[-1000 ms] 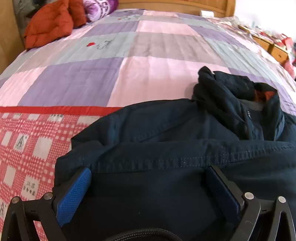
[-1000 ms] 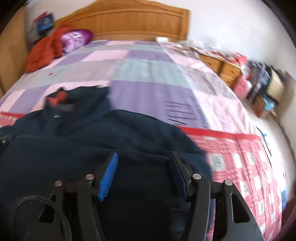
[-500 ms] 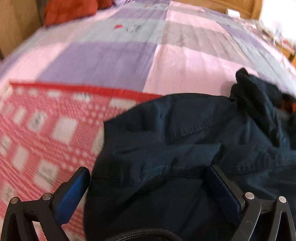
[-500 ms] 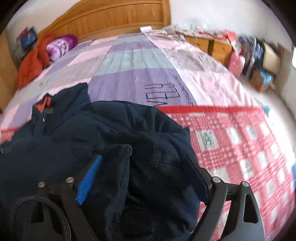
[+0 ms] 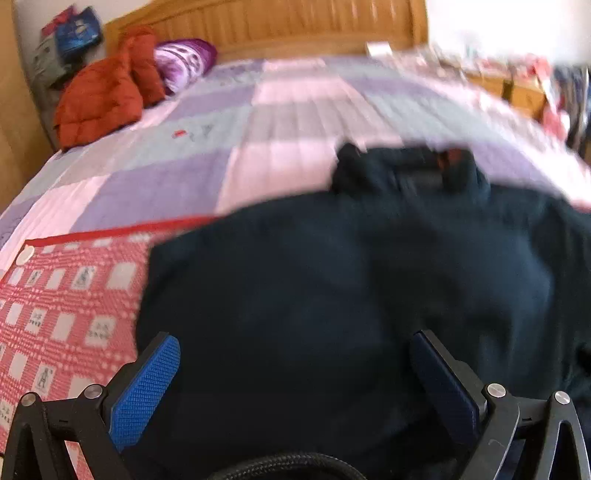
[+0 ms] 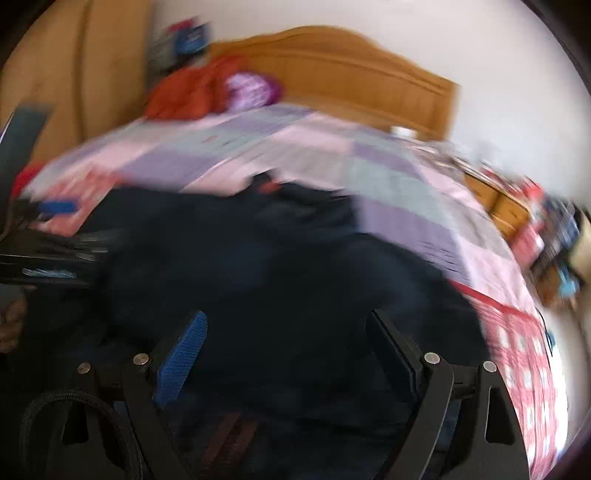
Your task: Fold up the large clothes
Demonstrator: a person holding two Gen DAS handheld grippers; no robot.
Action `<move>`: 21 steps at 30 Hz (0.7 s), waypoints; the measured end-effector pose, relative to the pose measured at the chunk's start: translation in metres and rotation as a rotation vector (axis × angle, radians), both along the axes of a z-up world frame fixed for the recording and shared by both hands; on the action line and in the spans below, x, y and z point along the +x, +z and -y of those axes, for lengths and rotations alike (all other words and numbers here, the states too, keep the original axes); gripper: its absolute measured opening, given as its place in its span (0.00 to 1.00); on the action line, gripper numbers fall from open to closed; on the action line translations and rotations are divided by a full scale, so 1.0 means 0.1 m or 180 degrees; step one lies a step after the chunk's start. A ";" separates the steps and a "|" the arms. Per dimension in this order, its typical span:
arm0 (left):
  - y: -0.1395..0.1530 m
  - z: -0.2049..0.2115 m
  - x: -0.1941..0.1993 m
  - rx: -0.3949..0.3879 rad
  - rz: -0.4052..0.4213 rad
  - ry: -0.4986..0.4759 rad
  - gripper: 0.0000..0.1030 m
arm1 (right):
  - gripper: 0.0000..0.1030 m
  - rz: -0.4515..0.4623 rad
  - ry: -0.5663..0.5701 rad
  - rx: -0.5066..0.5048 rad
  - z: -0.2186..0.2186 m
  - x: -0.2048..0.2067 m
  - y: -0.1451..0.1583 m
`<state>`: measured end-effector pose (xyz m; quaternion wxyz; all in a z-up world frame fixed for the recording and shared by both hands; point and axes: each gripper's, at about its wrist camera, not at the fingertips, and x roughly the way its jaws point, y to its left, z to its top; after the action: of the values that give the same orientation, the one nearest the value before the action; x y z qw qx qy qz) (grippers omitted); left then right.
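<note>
A large dark navy jacket (image 5: pixel 351 277) lies spread on the bed, its collar with orange lining (image 5: pixel 447 155) at the far end. My left gripper (image 5: pixel 293 338) hovers over the jacket's near part, open, its blue pads (image 5: pixel 147 391) wide apart and pressing nothing. In the right wrist view the same jacket (image 6: pixel 277 258) fills the middle, and my right gripper (image 6: pixel 286 316) stands open above it with no cloth pinched. The left gripper's black frame (image 6: pixel 48 258) shows at that view's left edge. Both views are blurred by motion.
The bed carries a pink, purple and grey patchwork quilt (image 5: pixel 295 122) and a red checked blanket (image 5: pixel 66 295) near me. A red padded jacket (image 5: pixel 99 99) and purple pillow (image 5: pixel 184 61) lie by the wooden headboard (image 5: pixel 277 26). A cluttered nightstand (image 6: pixel 506 206) stands right.
The right gripper's jaws have spread wider over the jacket. Both grippers have swung sideways and rolled, so the headboard now shows. The left jaws stayed wide apart.
</note>
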<state>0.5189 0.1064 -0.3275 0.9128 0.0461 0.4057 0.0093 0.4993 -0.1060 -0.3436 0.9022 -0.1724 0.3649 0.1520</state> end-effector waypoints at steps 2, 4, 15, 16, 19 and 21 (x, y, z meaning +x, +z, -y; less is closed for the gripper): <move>-0.12 -0.08 0.04 -0.0027 -0.0103 0.0061 1.00 | 0.87 -0.0020 -0.0113 -0.0116 0.13 0.03 -0.10; -0.19 -0.23 0.11 -0.0179 -0.0164 0.0097 1.00 | 0.85 -0.0077 -0.0411 -0.0035 0.52 0.13 -0.14; -0.25 -0.28 0.13 -0.0151 -0.0260 0.0050 1.00 | 0.94 -0.0210 -0.1325 0.0178 1.88 0.32 -0.12; -0.26 -0.28 0.12 -0.0160 -0.0267 0.0063 1.00 | 0.94 -0.0226 -0.1354 0.0224 1.92 0.34 -0.12; -0.16 -0.28 0.12 -0.0199 -0.0307 0.0136 1.00 | 0.94 -0.0167 -0.1418 0.0138 1.85 0.29 -0.01; -0.04 -0.30 0.08 -0.0210 -0.0204 0.0144 1.00 | 0.94 0.0065 -0.1335 0.0002 1.72 0.26 0.18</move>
<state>0.5271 0.1363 -0.3312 0.8999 0.0070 0.4358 0.0151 0.5251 -0.2777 -0.3257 0.9178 -0.0939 0.3836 -0.0408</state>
